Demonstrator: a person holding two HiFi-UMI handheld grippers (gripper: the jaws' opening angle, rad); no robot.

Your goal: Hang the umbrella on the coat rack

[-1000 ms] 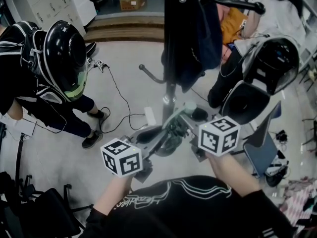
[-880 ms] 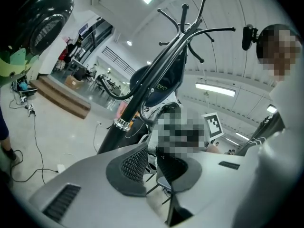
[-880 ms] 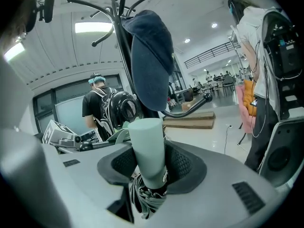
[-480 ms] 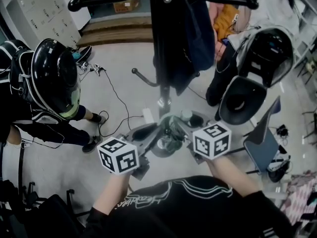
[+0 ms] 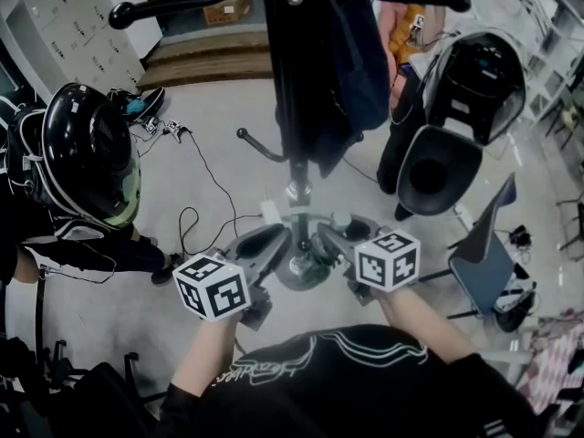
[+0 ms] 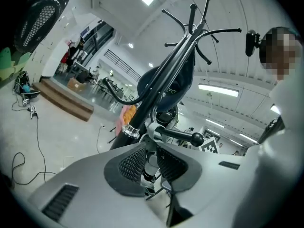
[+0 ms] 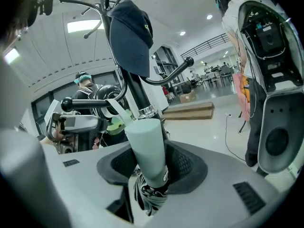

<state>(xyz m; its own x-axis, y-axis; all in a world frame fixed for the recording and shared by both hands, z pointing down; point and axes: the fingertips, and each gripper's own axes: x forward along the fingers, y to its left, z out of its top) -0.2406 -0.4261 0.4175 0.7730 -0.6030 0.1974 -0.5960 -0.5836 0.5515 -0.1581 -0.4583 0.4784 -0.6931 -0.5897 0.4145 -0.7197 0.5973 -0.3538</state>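
My right gripper [image 7: 152, 164] holds the umbrella [image 7: 146, 146]. It has a smooth, pale mint handle, and its folded, patterned cloth bunches at 6 o'clock under my jaws. The jaws stand fairly wide and their pads press both sides of the handle, which rises toward 12 o'clock. A pale strap [image 7: 116, 109] leaves its top toward 10 o'clock. Just behind stands the coat rack [image 7: 135, 87], with a dark cap [image 7: 130, 34] on it. Only the left gripper view shows my left gripper [image 6: 151, 163]: there is a narrow gap with something pale inside, and I cannot tell if it is pinched. Only the head view shows the pole between both grippers.
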